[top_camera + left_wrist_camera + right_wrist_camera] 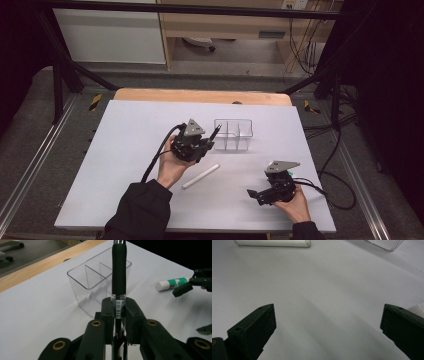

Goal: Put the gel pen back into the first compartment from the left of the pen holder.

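No text can be read (the pen [119, 272] bears only a barcode sticker).

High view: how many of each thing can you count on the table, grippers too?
Black pen: 1
Clear box with dividers: 1
White stick: 1
Grippers: 2, the left gripper holding the pen and the right gripper open
Total: 5

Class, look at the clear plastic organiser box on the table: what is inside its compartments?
The clear plastic organiser box holds nothing visible; its dividers show through. The black pen in the left claw covers part of one compartment.
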`<state>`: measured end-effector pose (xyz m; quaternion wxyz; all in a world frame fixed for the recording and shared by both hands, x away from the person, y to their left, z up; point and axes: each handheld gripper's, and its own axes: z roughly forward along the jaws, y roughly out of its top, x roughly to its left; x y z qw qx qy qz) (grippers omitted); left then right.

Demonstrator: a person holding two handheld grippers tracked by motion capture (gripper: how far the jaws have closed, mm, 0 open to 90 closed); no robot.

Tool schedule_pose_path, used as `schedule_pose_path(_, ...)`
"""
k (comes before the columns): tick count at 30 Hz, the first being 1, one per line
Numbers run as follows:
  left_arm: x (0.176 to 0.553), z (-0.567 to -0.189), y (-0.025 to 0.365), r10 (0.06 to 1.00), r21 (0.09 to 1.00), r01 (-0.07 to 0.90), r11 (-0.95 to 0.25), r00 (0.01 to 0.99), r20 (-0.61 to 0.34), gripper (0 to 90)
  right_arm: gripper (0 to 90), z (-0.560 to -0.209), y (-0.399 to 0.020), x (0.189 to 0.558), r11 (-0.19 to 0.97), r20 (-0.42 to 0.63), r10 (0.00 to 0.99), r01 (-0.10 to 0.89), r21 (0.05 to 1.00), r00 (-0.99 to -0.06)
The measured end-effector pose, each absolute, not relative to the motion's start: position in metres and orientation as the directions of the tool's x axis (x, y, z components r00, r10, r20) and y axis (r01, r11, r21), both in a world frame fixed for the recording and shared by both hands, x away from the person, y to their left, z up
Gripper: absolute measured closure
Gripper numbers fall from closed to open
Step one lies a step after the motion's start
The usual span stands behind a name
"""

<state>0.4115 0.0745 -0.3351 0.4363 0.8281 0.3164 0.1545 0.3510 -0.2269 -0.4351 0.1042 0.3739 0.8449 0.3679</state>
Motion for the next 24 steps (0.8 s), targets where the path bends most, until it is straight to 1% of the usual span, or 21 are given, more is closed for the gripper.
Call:
schedule_pose_path(15, 0.44, -0.316, 0.063, 0.676, 0.842, 0.398, -0.363, 0.734, -0.056, 78.3, 0.9, -0.434, -0.229, 0.351, 0.446, 0.095, 0.711, 0.551, 0.705, -0.696)
schedule_pose_path(24, 0.453, -0.307, 0.052, 0.679, 0.855, 0.383, -0.349, 0.732, -0.051, 78.3, 0.9, -0.434, -0.228, 0.351, 0.446, 0.097, 0.709, 0.551, 0.705, -0.698)
